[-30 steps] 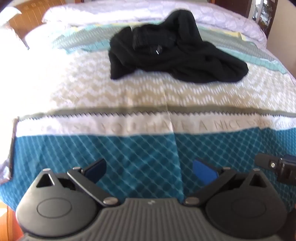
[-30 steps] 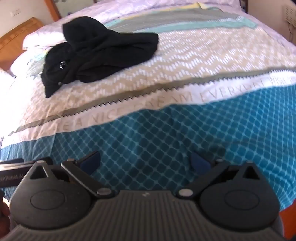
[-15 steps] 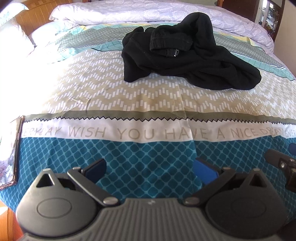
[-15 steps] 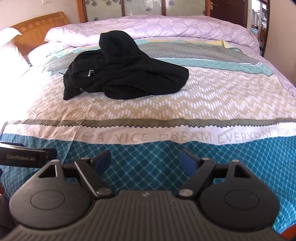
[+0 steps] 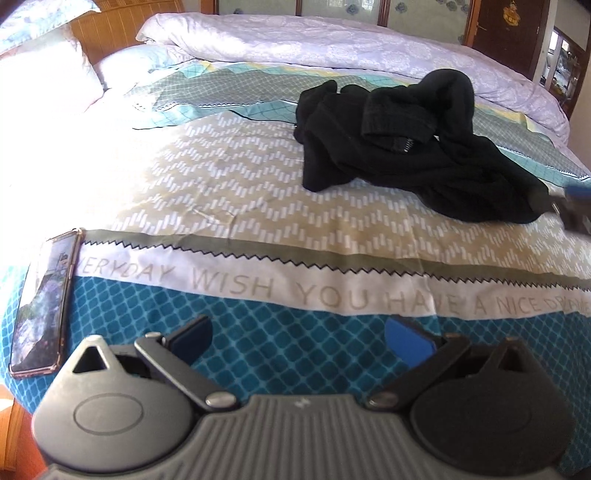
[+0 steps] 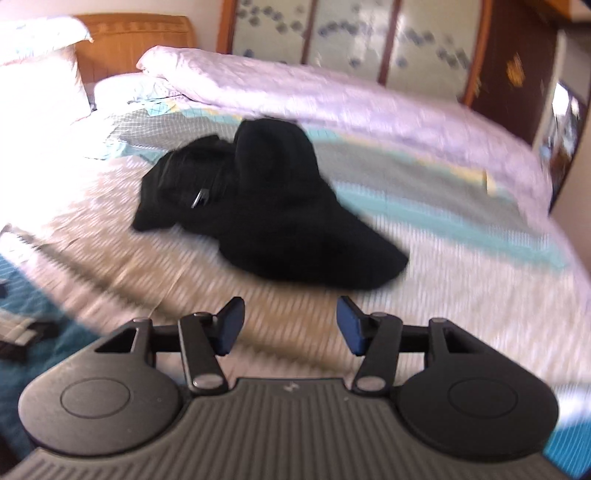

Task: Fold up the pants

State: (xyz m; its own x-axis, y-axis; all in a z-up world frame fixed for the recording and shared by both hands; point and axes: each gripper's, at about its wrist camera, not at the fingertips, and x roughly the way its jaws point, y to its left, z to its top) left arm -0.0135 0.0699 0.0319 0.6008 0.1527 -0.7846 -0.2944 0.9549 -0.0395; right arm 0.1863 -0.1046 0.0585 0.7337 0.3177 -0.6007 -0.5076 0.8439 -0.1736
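Observation:
Black pants (image 5: 410, 147) lie crumpled in a heap on the patterned bedspread (image 5: 258, 192), right of centre in the left wrist view. They also show in the right wrist view (image 6: 266, 206), which is blurred by motion. My left gripper (image 5: 297, 334) is open and empty, low over the teal band near the bed's front edge, well short of the pants. My right gripper (image 6: 290, 325) is open and empty, just short of the near end of the pants. Its tip (image 5: 576, 206) shows at the right edge of the left wrist view, beside the pants.
A phone (image 5: 44, 299) lies on the bed's front left corner. A rolled lilac duvet (image 5: 351, 40) runs along the far side. Pillows (image 5: 40, 77) and a wooden headboard (image 6: 136, 40) are at the left. A dark wooden door (image 5: 506, 26) stands at the far right.
Both grippers have moved forward toward the pants, the right one much further and with its jaws narrower. The left view has swung left, bringing the phone fully into view.

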